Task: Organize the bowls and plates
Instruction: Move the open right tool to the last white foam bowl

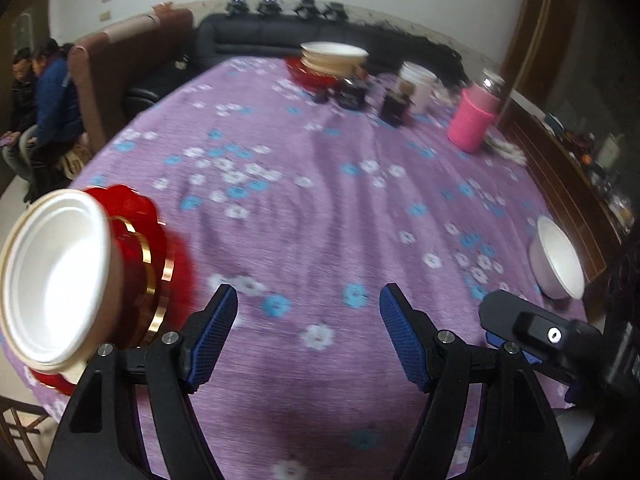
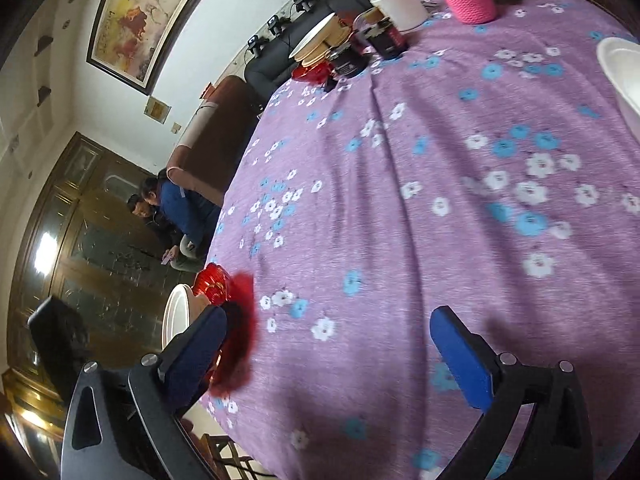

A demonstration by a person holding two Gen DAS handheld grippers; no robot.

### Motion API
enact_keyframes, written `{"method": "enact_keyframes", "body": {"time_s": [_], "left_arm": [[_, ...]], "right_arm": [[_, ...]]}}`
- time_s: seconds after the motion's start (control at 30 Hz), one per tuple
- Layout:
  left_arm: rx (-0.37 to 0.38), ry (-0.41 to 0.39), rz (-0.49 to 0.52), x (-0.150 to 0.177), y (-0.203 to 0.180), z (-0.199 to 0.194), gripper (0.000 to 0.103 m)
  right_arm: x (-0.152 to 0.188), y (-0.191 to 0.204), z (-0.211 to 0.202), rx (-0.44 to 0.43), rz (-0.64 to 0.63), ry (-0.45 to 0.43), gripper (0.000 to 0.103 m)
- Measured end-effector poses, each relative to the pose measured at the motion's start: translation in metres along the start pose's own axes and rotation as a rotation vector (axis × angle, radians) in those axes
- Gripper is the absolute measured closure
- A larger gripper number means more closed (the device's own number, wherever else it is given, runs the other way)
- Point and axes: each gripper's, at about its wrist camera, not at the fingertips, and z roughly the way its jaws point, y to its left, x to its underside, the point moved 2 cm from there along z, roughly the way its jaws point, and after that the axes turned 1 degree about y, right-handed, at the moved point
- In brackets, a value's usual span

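Observation:
A white bowl (image 1: 56, 276) sits on stacked red plates with gold rims (image 1: 148, 256) at the table's near left edge; the stack also shows in the right wrist view (image 2: 234, 320). A second stack of bowls (image 1: 334, 58) on a red plate (image 1: 308, 76) stands at the far side. A lone white bowl (image 1: 558, 258) sits at the right; its rim shows in the right wrist view (image 2: 622, 68). My left gripper (image 1: 308, 328) is open and empty above the cloth. My right gripper (image 2: 328, 356) is open and empty; its body shows in the left wrist view (image 1: 536, 332).
The round table has a purple flowered cloth (image 1: 320, 200). At the back stand a pink sleeved jar (image 1: 474, 118), a white cup (image 1: 418, 86) and dark jars (image 1: 396, 106). Chairs and a sofa (image 1: 260, 40) ring the table. Two people (image 1: 44, 100) sit at left.

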Motion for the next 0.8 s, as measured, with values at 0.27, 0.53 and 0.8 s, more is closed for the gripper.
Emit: {"method": "enact_keyframes", "body": {"time_s": [0.27,0.53,0.8], "left_arm": [[0.083,0.095,0.022,-0.004,-0.031,0.016,0.03],[0.149,0.137,0.117,-0.006,-0.073,0.023,0.03],[0.236,0.143,0.207,-0.009,-0.116,0.026,0.03]], "right_arm": [[-0.004,-0.034,-0.041,0.007,0.058,-0.088,0.0],[-0.01,-0.055,-0.093,0.014,0.089,-0.2,0.0],[-0.016,-0.084,-0.136,0.054,0.129,-0.267,0.0]]}}
